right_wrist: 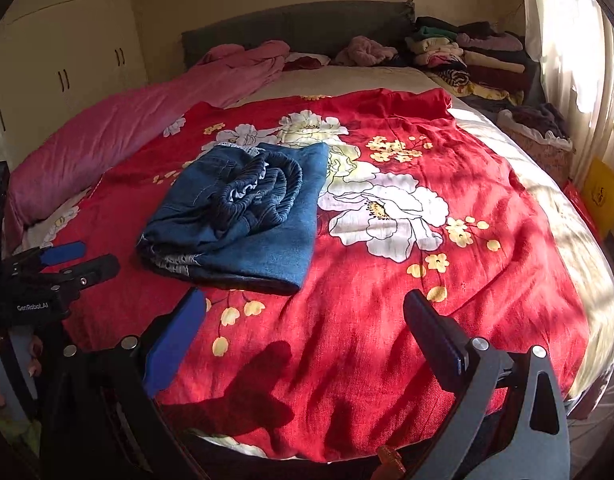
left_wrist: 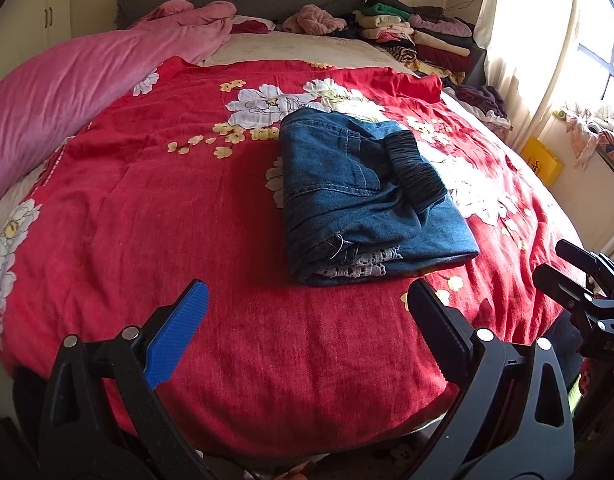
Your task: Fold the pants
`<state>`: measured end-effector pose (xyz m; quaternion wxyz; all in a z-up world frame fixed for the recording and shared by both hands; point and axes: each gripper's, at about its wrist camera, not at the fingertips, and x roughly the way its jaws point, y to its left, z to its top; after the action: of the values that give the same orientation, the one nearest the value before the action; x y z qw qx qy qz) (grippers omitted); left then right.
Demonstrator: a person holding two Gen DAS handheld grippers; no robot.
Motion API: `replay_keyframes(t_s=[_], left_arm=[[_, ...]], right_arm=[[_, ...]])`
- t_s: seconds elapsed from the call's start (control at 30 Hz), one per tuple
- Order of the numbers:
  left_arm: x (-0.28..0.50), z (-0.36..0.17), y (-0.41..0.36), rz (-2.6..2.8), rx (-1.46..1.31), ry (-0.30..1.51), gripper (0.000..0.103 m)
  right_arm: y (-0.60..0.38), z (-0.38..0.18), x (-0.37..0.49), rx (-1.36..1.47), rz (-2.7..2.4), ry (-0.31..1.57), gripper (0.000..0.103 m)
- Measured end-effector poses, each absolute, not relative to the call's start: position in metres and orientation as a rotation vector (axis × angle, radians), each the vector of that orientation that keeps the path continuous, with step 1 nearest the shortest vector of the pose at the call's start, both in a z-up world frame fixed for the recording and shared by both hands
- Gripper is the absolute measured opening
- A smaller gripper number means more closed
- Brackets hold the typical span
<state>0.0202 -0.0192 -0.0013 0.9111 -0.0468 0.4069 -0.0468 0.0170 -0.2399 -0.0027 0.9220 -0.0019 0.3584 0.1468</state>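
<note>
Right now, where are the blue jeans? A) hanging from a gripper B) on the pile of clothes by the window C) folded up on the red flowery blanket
C: the folded blue denim jeans lie on the red flowered blanket, with both the left gripper and right gripper open and empty, short of them.

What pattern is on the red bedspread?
White and yellow flowers on the red bedspread, clearest in the right wrist view.
</note>
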Motion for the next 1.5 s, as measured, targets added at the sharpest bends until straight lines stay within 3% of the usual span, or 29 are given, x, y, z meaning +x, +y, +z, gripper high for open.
replay_keyframes(t_s=[1.5], left_arm=[[0.0206,-0.0014,-0.0185,-0.086,-0.1,0.846,0.093]], right_arm=[[-0.2441,0.0013,0.0139,-0.004,0.277,0.741,0.098]])
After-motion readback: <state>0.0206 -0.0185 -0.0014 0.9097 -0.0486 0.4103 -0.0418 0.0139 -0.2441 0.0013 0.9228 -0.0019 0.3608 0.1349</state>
